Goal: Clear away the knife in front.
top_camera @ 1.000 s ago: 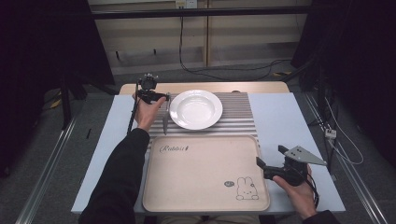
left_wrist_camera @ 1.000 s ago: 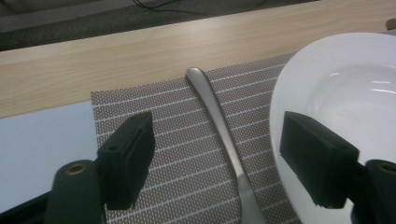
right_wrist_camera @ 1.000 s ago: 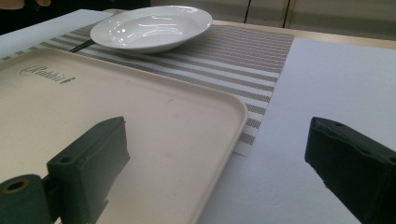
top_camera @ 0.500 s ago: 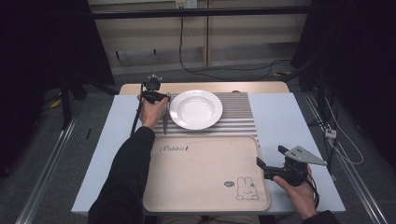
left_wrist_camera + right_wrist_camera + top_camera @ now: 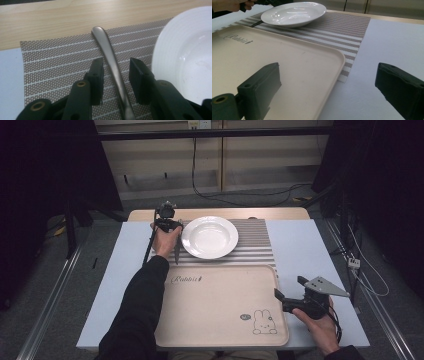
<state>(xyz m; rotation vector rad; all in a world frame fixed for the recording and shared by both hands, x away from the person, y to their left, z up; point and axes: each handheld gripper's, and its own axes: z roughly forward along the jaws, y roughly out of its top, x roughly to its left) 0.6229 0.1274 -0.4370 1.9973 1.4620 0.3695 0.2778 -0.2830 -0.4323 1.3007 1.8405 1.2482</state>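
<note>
While the left gripper (image 5: 115, 75) has just been closing, the metal handle (image 5: 110, 53) lies between its 2 jaws, untouched; the right gripper (image 5: 328, 87) gapes wide.

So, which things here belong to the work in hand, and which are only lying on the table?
In the work:
- left gripper, its jaws just closing around the handle, pads not yet pressing
- metal utensil on the striped placemat

Lying about:
- white plate
- beige tray
- right gripper, open, idle beside the tray
</note>
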